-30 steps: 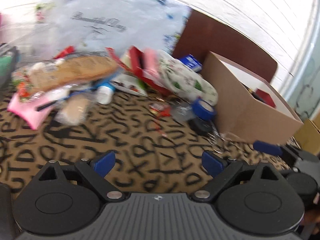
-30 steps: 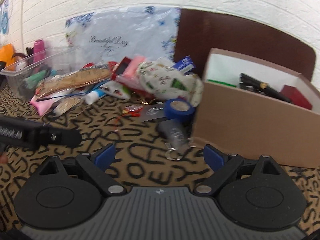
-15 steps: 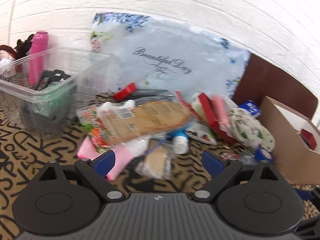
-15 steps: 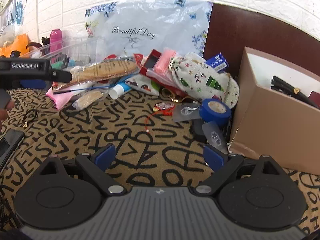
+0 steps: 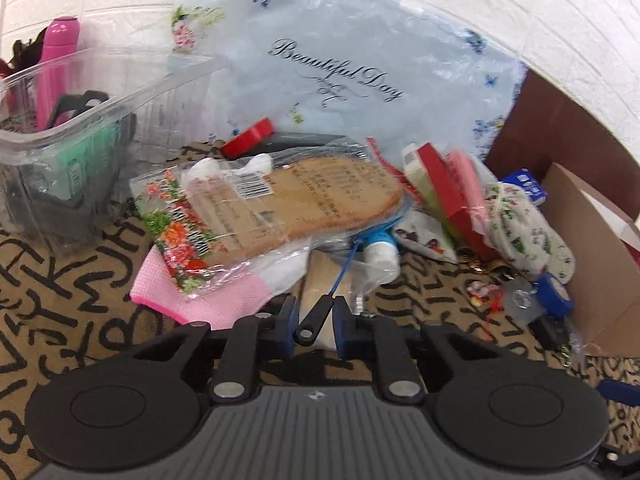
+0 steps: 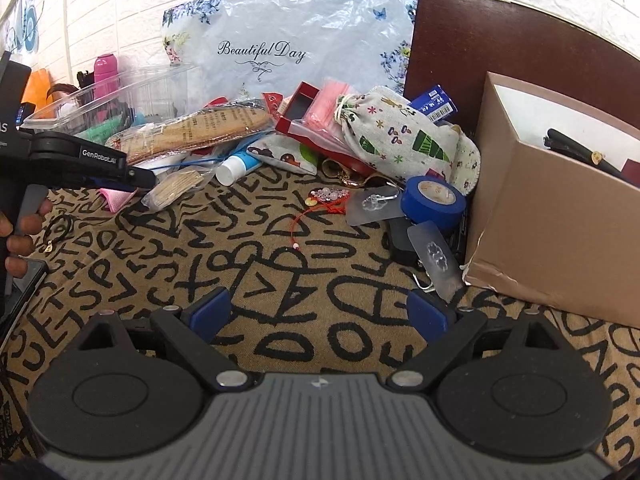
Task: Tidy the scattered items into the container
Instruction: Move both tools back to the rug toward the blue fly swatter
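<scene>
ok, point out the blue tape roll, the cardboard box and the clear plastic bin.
blue tape roll [image 6: 434, 200]: right wrist view, top face.
cardboard box [image 6: 552, 216]: right wrist view, front wall.
clear plastic bin [image 5: 76, 160]: left wrist view, near wall.

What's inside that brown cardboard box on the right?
Inside the brown cardboard box, the right wrist view shows black pen-like sticks and a dark red item against a white lining. The near wall hides the bottom.
</scene>
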Tool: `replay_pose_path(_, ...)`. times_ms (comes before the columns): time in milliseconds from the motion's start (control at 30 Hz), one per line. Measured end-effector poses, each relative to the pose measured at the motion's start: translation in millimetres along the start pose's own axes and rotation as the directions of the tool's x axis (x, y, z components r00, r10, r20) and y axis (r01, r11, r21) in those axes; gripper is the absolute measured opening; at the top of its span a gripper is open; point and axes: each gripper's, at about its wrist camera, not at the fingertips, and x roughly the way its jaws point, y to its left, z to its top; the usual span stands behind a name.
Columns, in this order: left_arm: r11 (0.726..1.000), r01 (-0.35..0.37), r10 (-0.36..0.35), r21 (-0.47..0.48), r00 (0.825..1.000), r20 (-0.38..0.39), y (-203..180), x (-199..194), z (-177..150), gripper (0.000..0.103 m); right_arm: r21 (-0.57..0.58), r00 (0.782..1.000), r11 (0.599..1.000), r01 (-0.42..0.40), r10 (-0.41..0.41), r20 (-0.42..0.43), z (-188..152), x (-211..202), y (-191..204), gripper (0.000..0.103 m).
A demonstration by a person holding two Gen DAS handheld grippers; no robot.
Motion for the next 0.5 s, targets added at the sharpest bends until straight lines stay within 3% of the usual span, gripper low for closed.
replay_pose_path(167, 0.998, 0.048, -0.048, 0.030, 0.999, 0.004, -14.2, -15.7, -4.0, 0.007, 0.007, 1.000, 1.000, -0.005, 0.005, -0.005, -1.6, 1.7, 0.6, 0.092)
replay_pose_path(300, 0.989, 0.103, -0.104, 0.102, 0.995, 0.001, -34.3, -39.1, -18.2, 0.007, 0.009, 1.000, 1.000, -0.005, 0.005, 0.004, -1.9, -0.8, -0.5, 0.092)
replay_pose_path(500, 0.973, 0.177, -0.167, 0.151, 0.983, -0.078, -53.5, -61.3, -57.4, 0.008, 0.029, 1.000, 1.000, 0.011, -0.011, 0.012, -1.3, -2.7, -6.1, 0.092)
